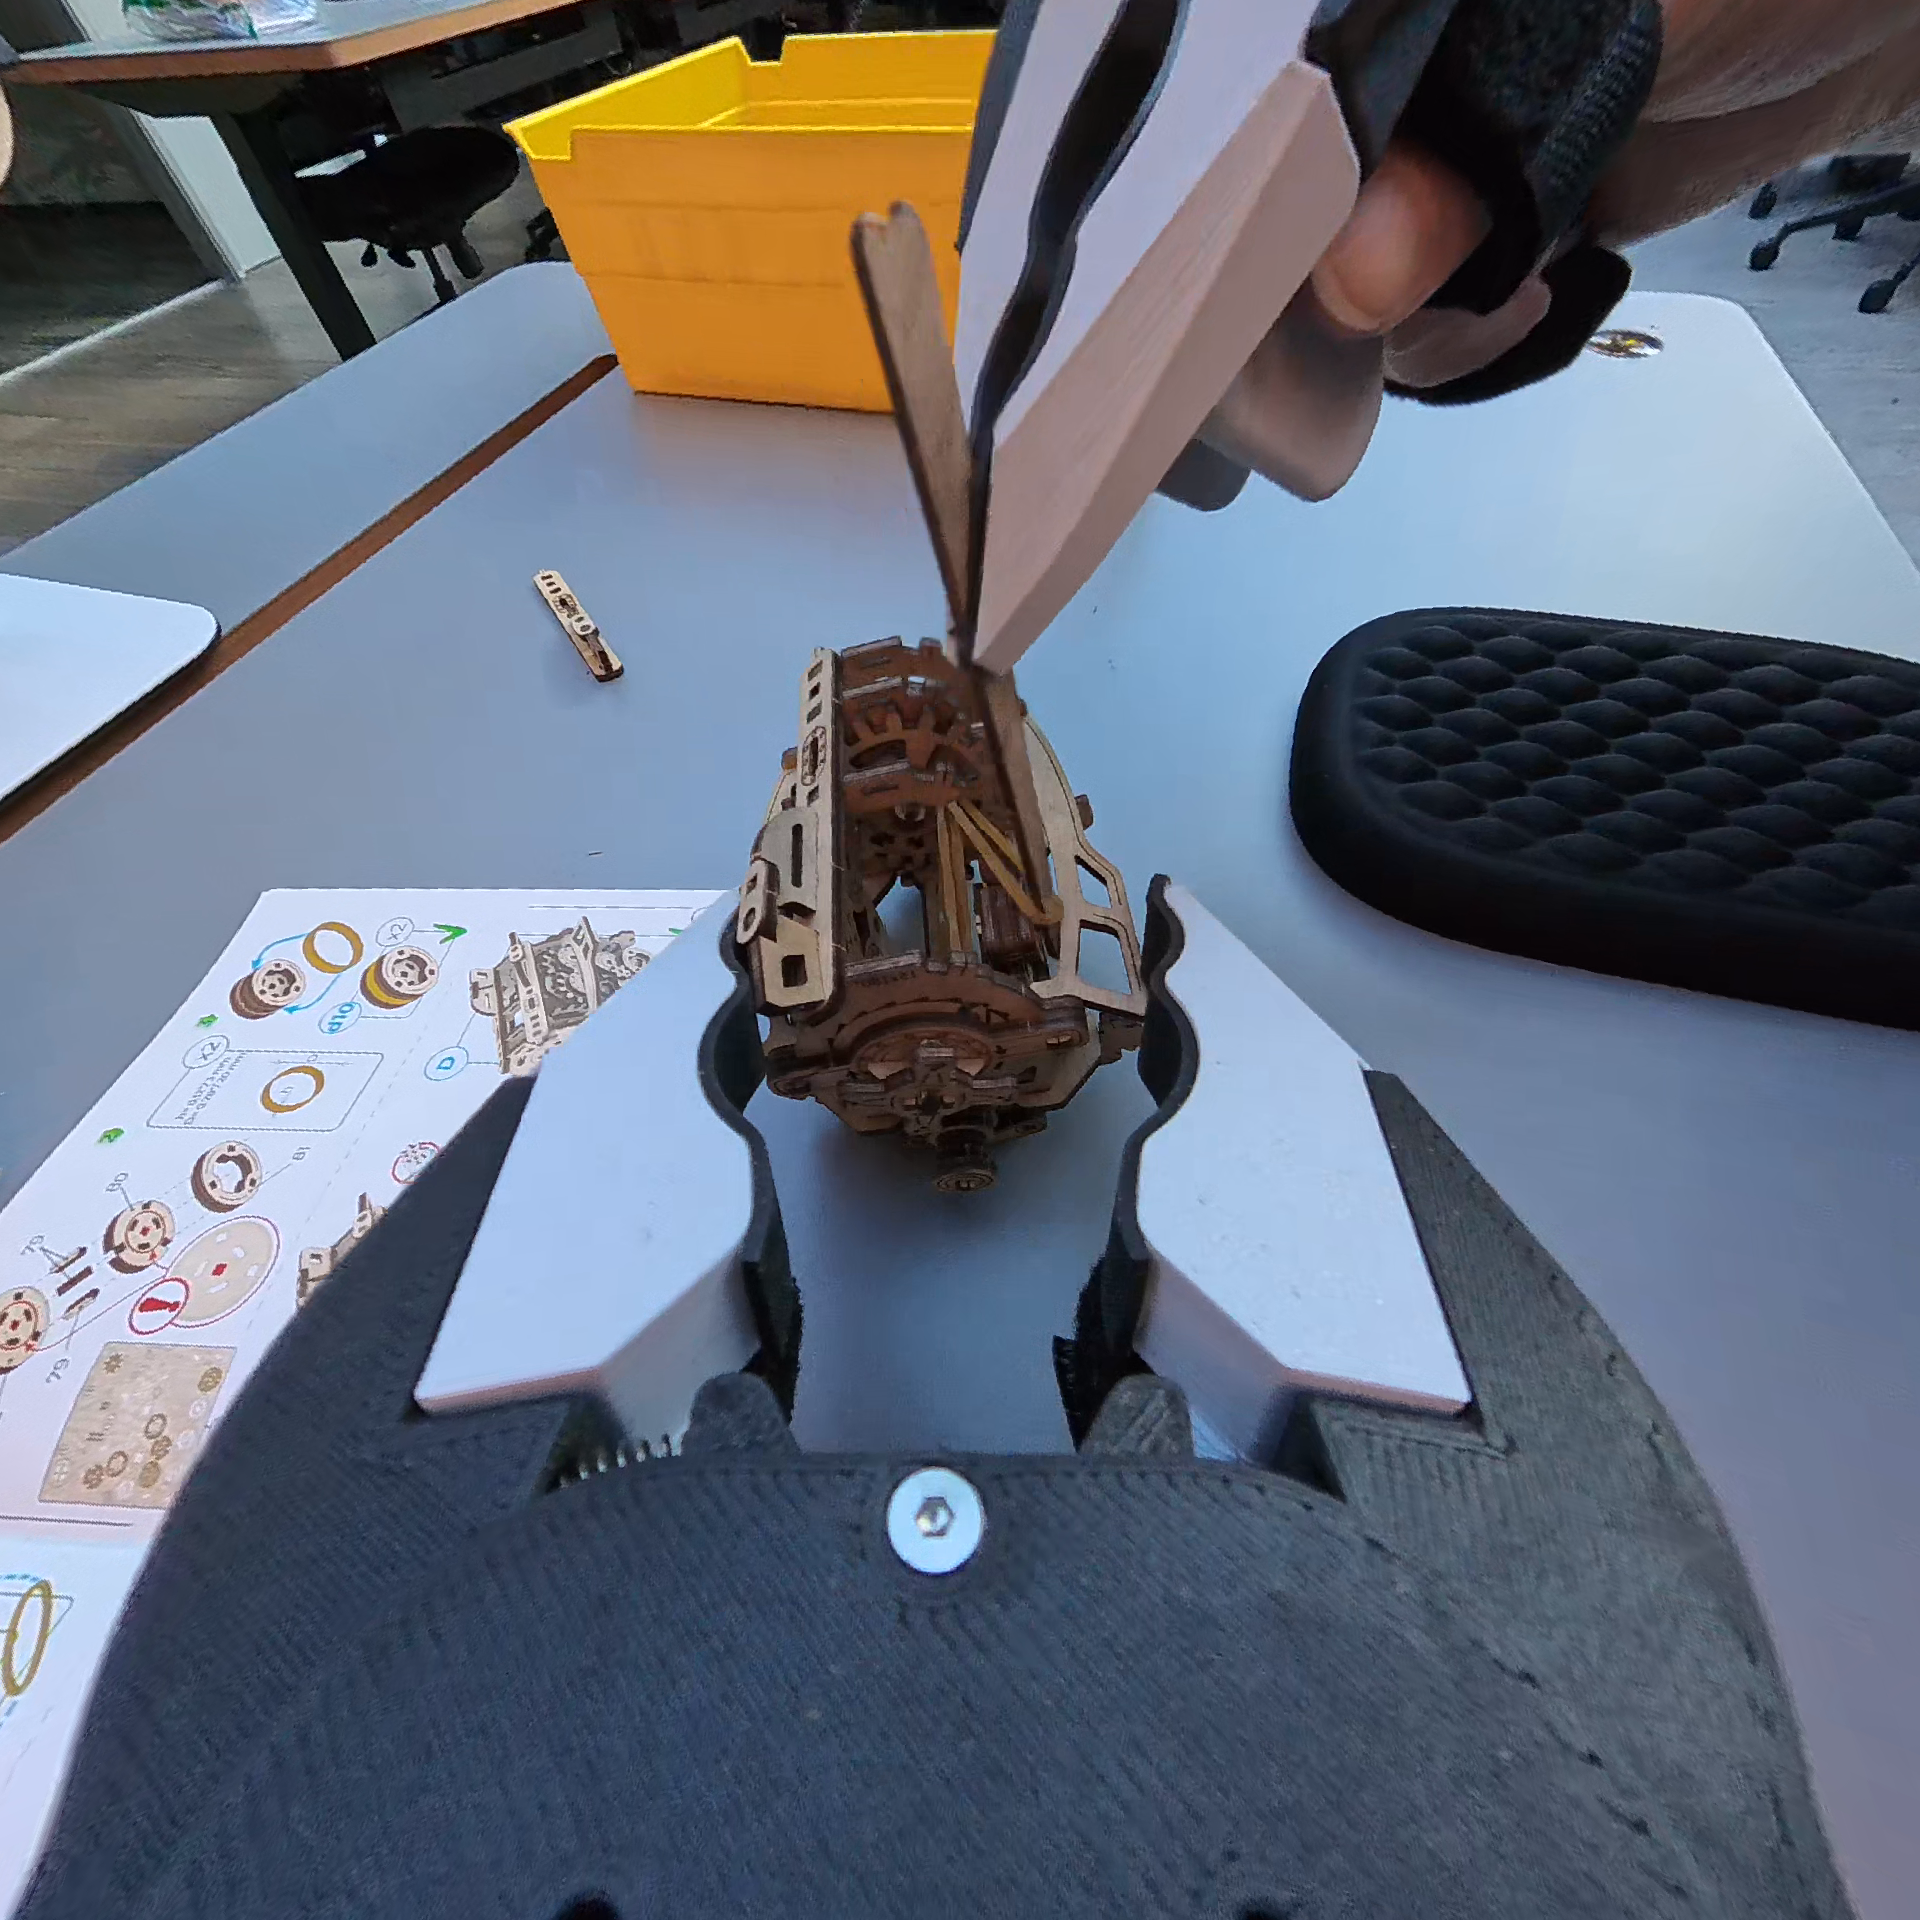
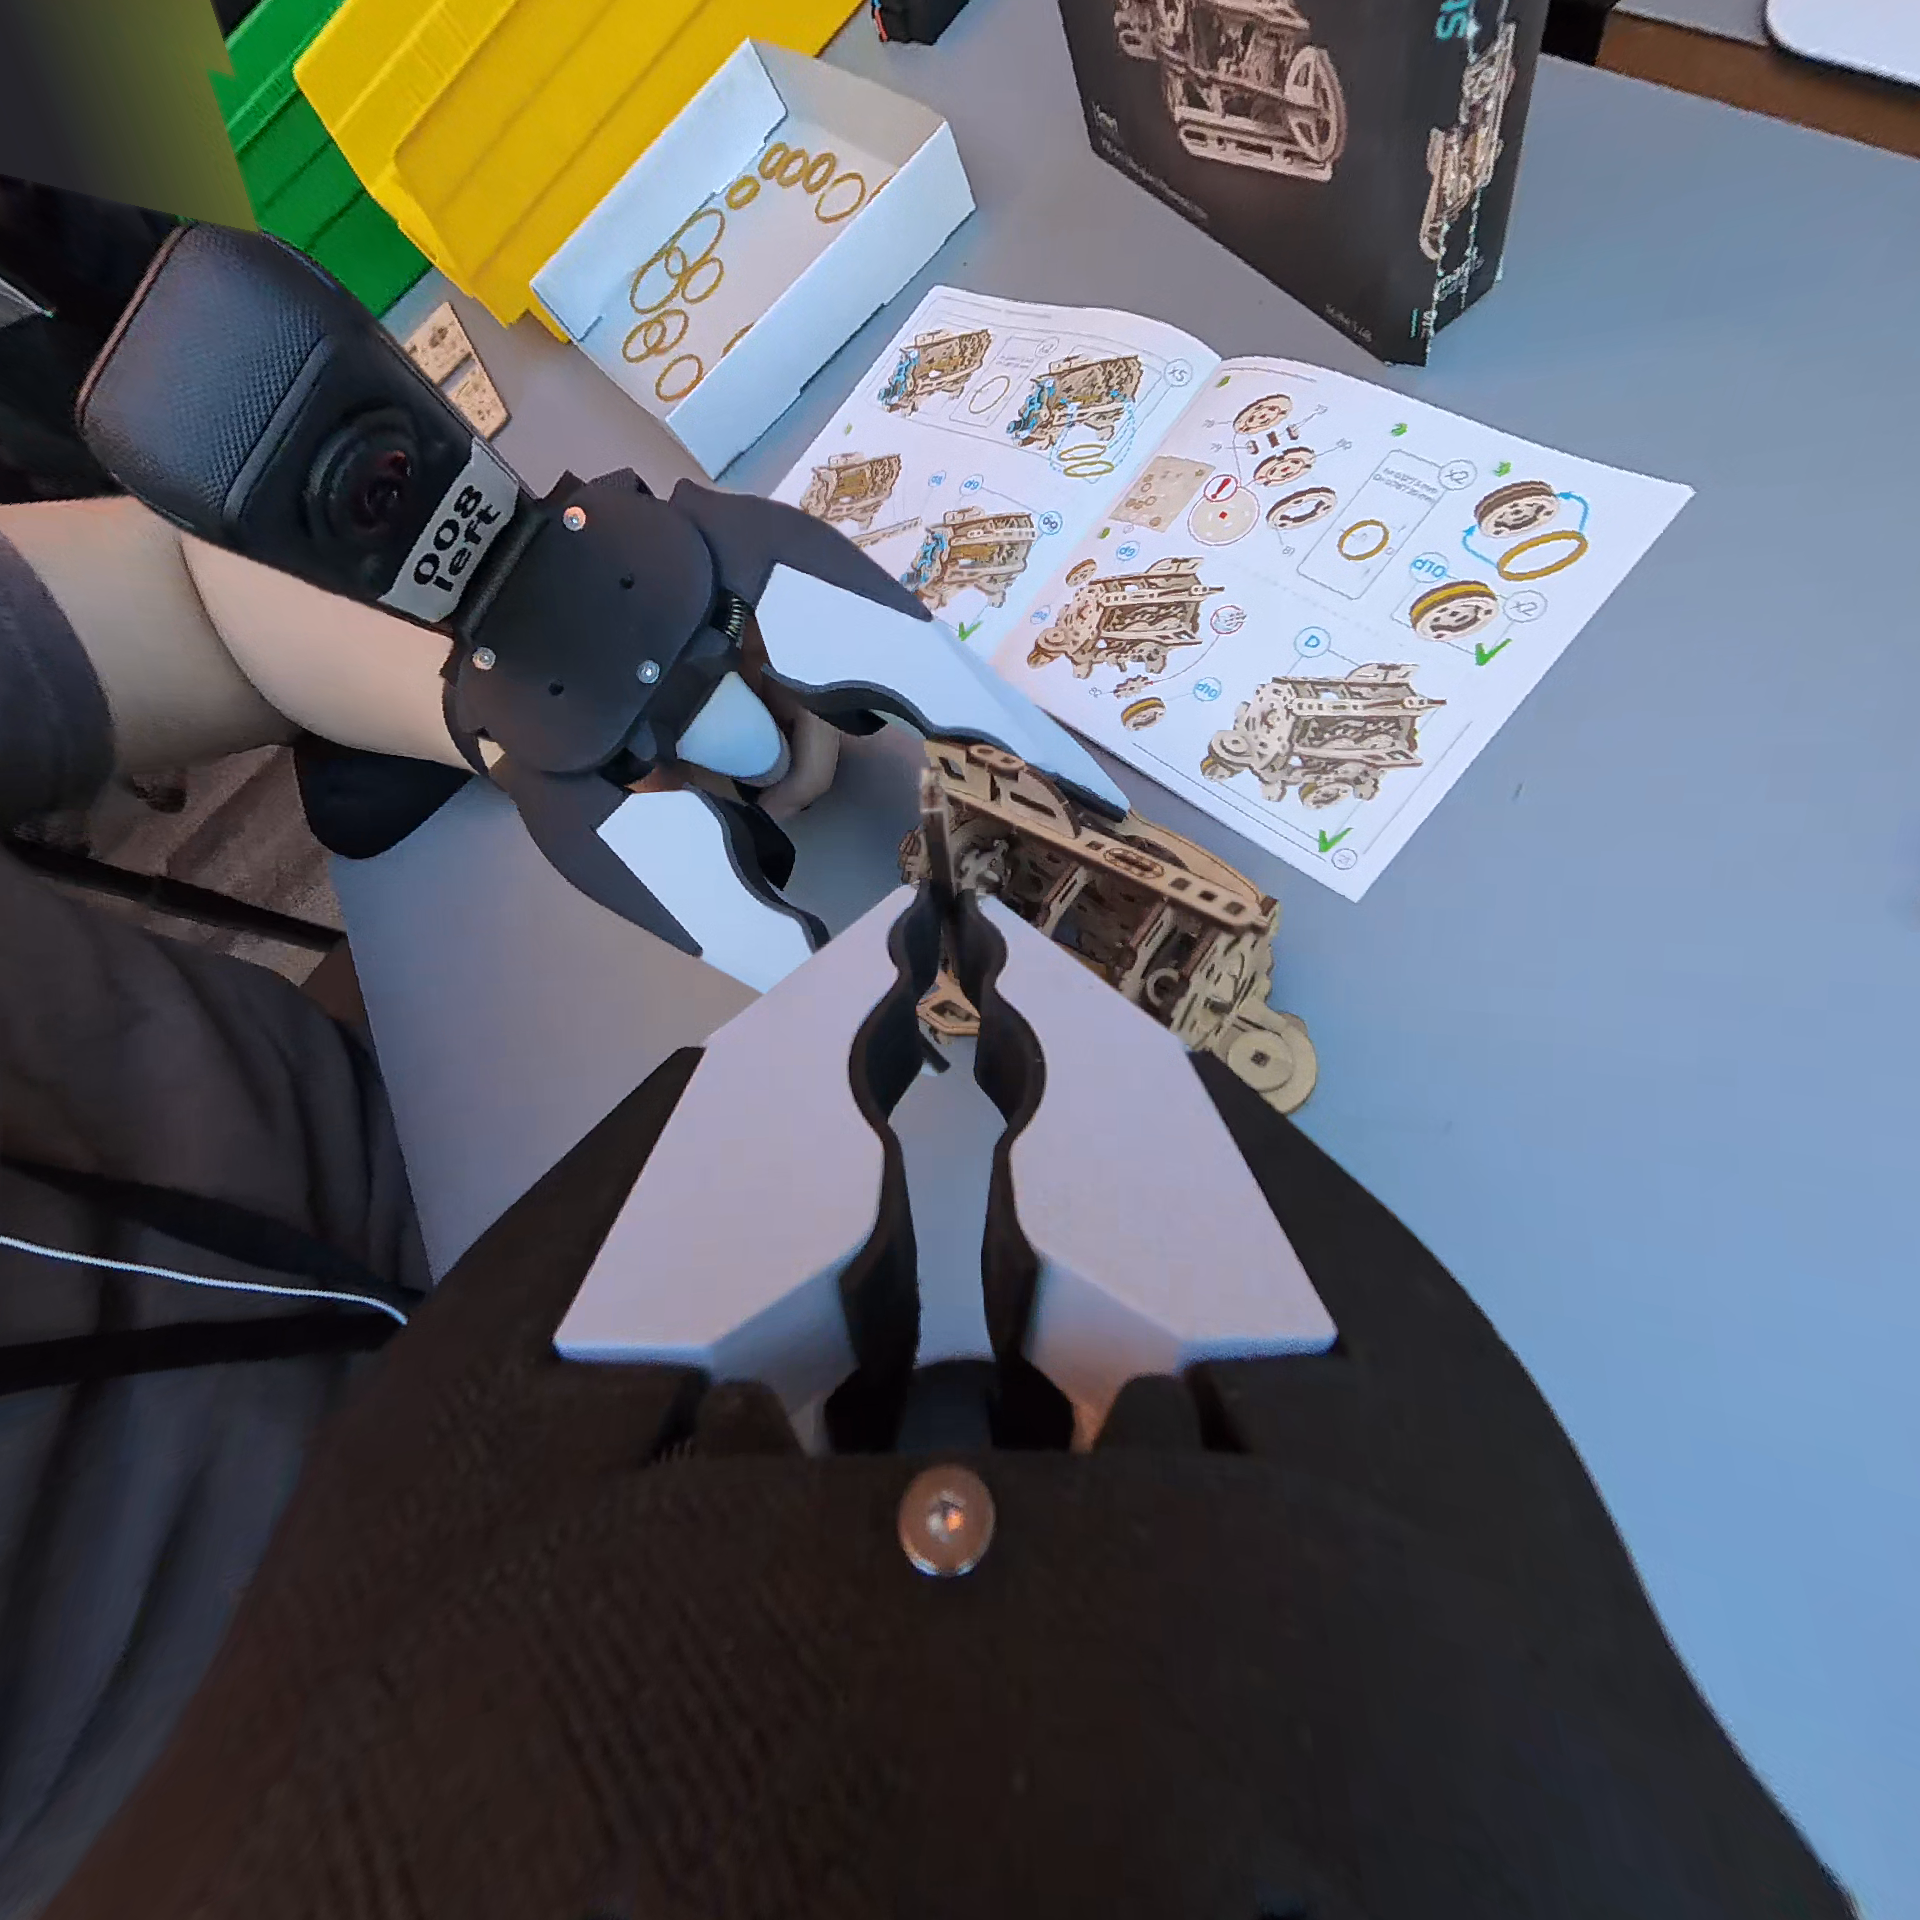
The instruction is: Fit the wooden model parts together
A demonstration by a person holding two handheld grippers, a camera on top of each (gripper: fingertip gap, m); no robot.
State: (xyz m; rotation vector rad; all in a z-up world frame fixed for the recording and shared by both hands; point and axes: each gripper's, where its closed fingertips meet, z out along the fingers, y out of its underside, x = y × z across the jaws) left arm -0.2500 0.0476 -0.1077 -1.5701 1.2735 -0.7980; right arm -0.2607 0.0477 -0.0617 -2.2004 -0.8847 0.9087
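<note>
Right hand-held gripper (image 2: 943,914) is pinching a thin brown wooden stick (image 1: 920,416) into the laser-cut wooden model (image 1: 935,935) on the grey desk (image 1: 1455,1143); left hand-held gripper (image 1: 940,971) is straddling the model, spread wide.

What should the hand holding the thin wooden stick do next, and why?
Probably push gently downward. The right gripper pinches the wooden stick, whose lower end already reaches into the wooden model beside the rubber bands. The left gripper stands around the model, steadying it.

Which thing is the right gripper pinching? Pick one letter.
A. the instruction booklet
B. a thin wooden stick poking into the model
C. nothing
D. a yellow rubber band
B: the right gripper has its fingertips shut on a thin wooden stick whose lower end reaches into the wooden model.
</note>
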